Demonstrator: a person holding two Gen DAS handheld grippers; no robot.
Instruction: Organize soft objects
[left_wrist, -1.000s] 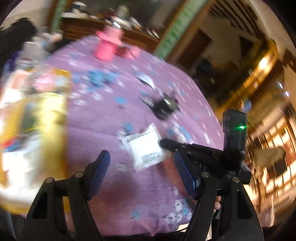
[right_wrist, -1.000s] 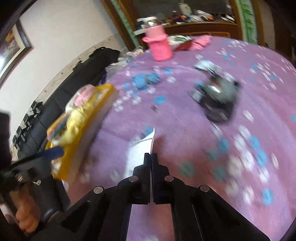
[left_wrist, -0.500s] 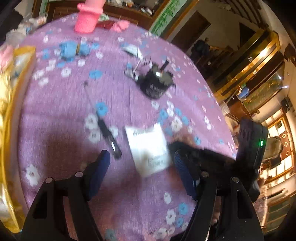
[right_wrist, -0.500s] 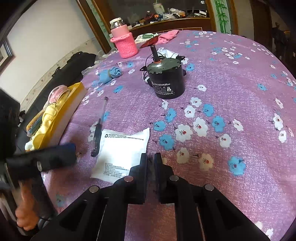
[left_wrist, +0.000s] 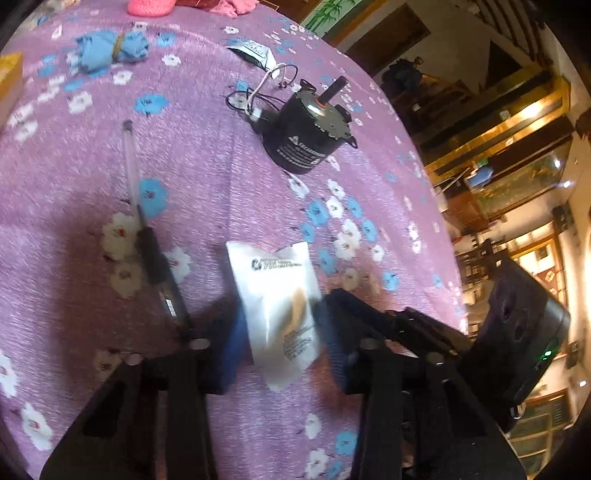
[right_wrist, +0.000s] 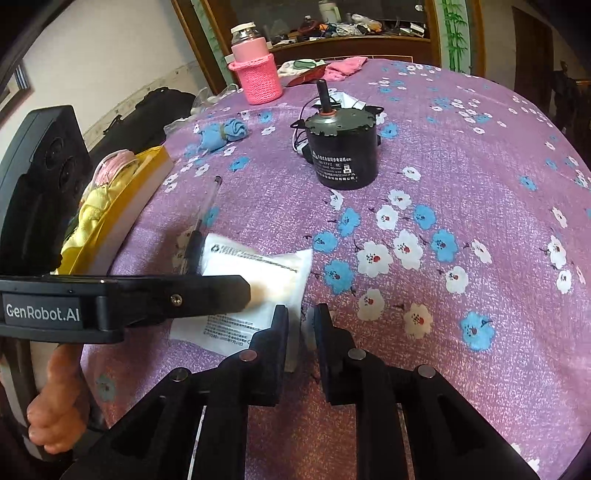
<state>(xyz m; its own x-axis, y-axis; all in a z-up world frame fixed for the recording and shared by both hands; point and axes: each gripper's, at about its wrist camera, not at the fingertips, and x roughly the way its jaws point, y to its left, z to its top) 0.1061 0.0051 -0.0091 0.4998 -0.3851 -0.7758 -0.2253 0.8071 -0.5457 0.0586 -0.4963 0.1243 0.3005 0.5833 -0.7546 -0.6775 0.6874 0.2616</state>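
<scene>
A white soft packet (left_wrist: 279, 306) lies on the purple flowered tablecloth (left_wrist: 221, 177). My left gripper (left_wrist: 282, 343) is open, its blue-padded fingers on either side of the packet's near half. In the right wrist view the packet (right_wrist: 255, 280) lies just left of my right gripper (right_wrist: 300, 325), which is slightly open and empty; its left finger overlaps the packet's right edge. The left gripper's finger (right_wrist: 207, 291) reaches across the packet. A blue bundled cloth (right_wrist: 223, 134) lies further back.
A black motor with wires (right_wrist: 343, 147) stands mid-table. A pen (left_wrist: 147, 229) lies left of the packet. A yellow box of soft things (right_wrist: 110, 206) sits at the left edge. A pink knitted bottle holder (right_wrist: 256, 74) and pink cloth (right_wrist: 345, 68) are at the far side.
The right gripper set the packet on the cloth and opened a little. The left gripper moved in and its fingers closed in around the packet.
</scene>
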